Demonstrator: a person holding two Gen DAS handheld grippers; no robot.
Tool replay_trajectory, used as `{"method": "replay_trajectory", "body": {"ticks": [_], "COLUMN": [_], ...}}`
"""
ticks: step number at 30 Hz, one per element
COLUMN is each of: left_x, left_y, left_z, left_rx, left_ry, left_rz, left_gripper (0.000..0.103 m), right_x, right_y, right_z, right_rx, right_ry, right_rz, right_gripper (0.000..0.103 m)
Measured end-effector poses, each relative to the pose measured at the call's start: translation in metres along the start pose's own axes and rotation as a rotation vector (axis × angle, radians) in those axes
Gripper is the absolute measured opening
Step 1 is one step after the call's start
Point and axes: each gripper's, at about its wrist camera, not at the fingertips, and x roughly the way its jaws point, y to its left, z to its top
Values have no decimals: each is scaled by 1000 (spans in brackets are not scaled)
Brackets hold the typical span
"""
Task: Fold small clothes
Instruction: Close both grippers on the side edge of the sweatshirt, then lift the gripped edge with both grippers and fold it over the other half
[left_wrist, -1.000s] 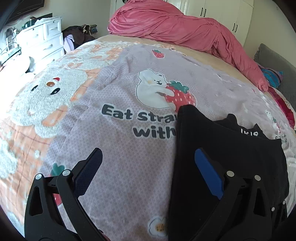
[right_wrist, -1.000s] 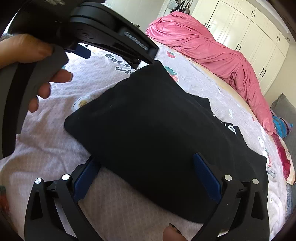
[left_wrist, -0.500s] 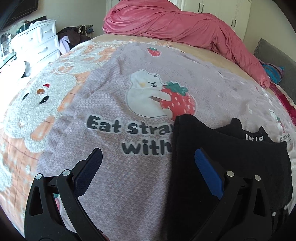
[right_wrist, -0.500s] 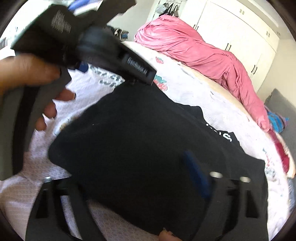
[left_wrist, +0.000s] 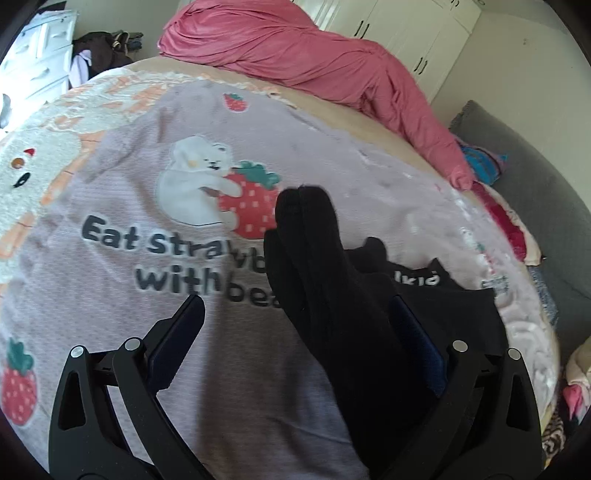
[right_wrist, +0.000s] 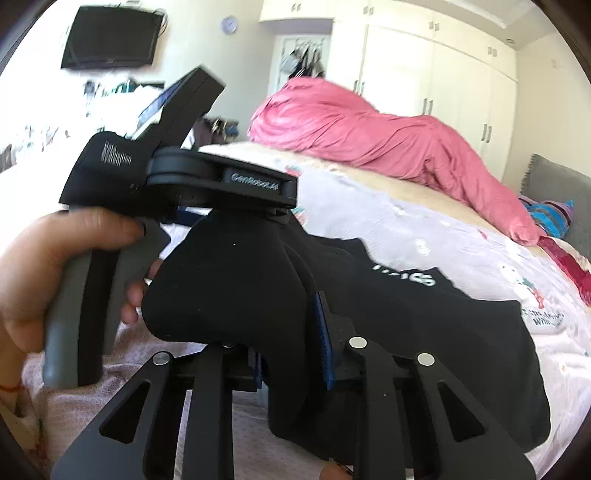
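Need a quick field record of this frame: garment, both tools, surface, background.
garment: black garment, partly folded, near edge bunched and lifted
right tool: shut on the bunched black fabric
left tool: open, fingers either side of the raised fabric, not gripping
left hand: on the left tool's handle
surface: lilac bedspread with bear-and-strawberry print
background: pink duvet heaped at far side; white wardrobes behind

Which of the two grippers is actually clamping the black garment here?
The right gripper: its blue pads are shut on a bunched fold of the black garment. The left gripper is wide open, merely straddling the cloth.
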Motion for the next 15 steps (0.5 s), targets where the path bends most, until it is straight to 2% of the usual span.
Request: {"method": "replay_trajectory", "body": {"ticks": [3,4,5,8,10,15], "left_x": [-3,-3,-3,-8,-10,-13], "left_y": [-18,-26,-35,-65,-85,-132], "left_z": [-3,-3,-4,-7,-6,-3], "left_rx": [-9,-21,-19,35,58,122], "left_ry": [-3,7,12,-1,3,5], "left_rz": [-86,-131,-148,-153,-172,-168], "left_gripper": [76,65,55,37,30,29], "right_x": [-13,-17,-21,-30,-34,-53], "right_y": [-14,-20,-23,-37,-45,-75], "right_z": [-2,-3,-3,-6,-8,-12], "right_rx": [37,47,50,63,90,169], "right_ry": [-30,-37,-45,-53,-57,-75], "right_rz": [-18,-24,-26,-47,-51,-56], "right_gripper": [18,17,12,11,10,10]}}
